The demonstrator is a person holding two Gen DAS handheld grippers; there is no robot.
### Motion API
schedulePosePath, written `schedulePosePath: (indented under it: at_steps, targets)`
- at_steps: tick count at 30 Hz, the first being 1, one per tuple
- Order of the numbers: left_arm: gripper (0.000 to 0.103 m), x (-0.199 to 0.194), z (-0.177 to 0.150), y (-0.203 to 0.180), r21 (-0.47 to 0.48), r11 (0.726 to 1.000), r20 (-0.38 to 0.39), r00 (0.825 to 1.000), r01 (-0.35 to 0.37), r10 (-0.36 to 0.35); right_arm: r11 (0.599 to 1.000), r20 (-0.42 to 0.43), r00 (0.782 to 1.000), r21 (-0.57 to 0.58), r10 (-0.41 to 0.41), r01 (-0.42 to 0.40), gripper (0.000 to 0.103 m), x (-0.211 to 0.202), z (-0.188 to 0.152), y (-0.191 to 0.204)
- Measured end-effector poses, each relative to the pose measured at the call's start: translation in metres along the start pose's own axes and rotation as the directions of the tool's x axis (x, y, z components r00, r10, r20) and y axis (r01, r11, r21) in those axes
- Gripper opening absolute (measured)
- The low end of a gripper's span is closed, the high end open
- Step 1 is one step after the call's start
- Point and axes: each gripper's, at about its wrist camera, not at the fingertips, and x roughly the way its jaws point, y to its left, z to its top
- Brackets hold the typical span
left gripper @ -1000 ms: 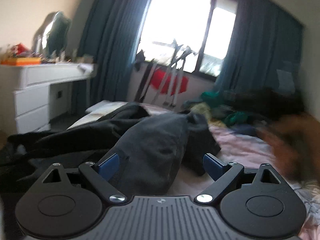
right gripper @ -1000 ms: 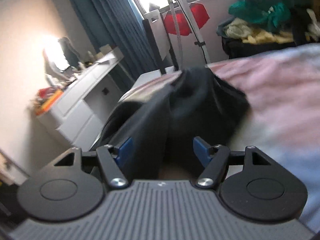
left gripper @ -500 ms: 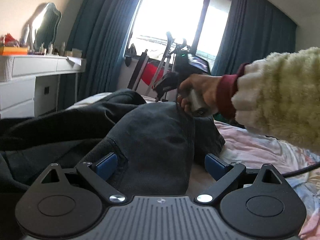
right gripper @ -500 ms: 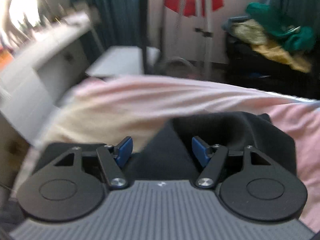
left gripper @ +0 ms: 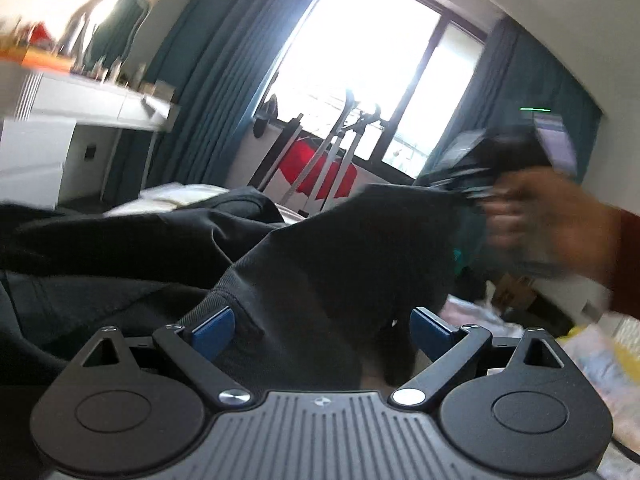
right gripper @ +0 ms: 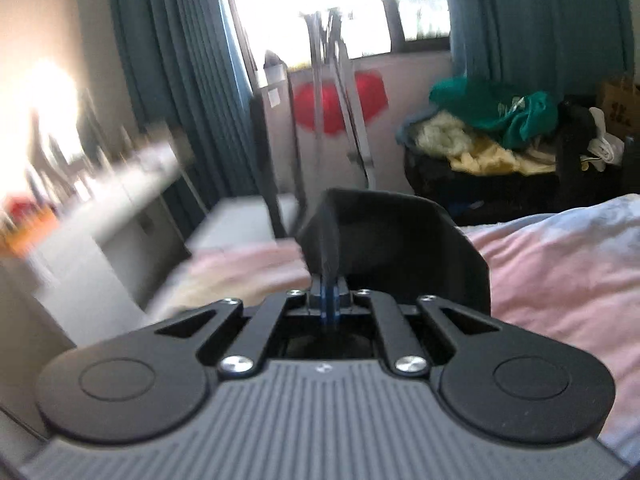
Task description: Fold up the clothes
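A dark grey garment point(left gripper: 340, 248) lies on the bed and rises to the right in a taut ridge. My left gripper point(left gripper: 322, 326) is open low over it, its blue pads on either side of the cloth without pressing it. In the left wrist view a person's hand point(left gripper: 560, 220) holds my blurred right gripper point(left gripper: 472, 188) at the lifted end. From its own camera my right gripper point(right gripper: 330, 300) has its jaws closing fully onto a fold of the dark garment point(right gripper: 396, 240), which stands up in front of the pads.
More black clothing point(left gripper: 120, 240) is heaped at the left of the pink bedspread point(right gripper: 560, 264). A white dresser point(left gripper: 60, 136) stands left. A drying rack with a red cloth point(left gripper: 320, 168) is under the window. A pile of green and yellow clothes point(right gripper: 492, 128) sits at the back right.
The right gripper went from open around the dark cloth to shut on it and rose, pulling the cloth up to the right. The left gripper sank slightly and rolled.
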Motion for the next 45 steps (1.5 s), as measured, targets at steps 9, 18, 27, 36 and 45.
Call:
schedulePosePath:
  at_steps: [9, 18, 27, 36, 45]
  targets:
    - [0.096, -0.057, 0.016, -0.03, 0.004, 0.998, 0.058, 0.996, 0.06, -0.06, 0.966, -0.006, 0.996, 0.246, 0.087, -0.083, 0.005, -0.196, -0.078, -0.09]
    - [0.096, -0.109, -0.003, -0.078, 0.124, 0.992, 0.011, 1.0, 0.022, -0.023, 0.89, -0.275, 0.934, 0.448, 0.23, -0.088, 0.005, -0.227, -0.231, -0.121]
    - [0.096, -0.1, -0.022, -0.095, 0.126, 0.992, -0.059, 0.998, -0.021, 0.029, 0.776, -0.184, 0.905, 0.596, 0.384, -0.208, 0.01, -0.246, -0.221, -0.153]
    - [0.096, -0.07, -0.032, -0.087, 0.066, 0.998, -0.128, 0.992, -0.011, 0.02, 0.787, 0.037, 0.96, 0.563, 0.278, -0.25, 0.051, -0.27, -0.178, -0.202]
    - [0.096, -0.048, -0.046, -0.087, 0.085, 0.996, -0.164, 0.987, 0.008, 0.006, 0.903, -0.203, 0.979, 0.419, -0.005, 0.091, 0.063, -0.157, -0.192, -0.213]
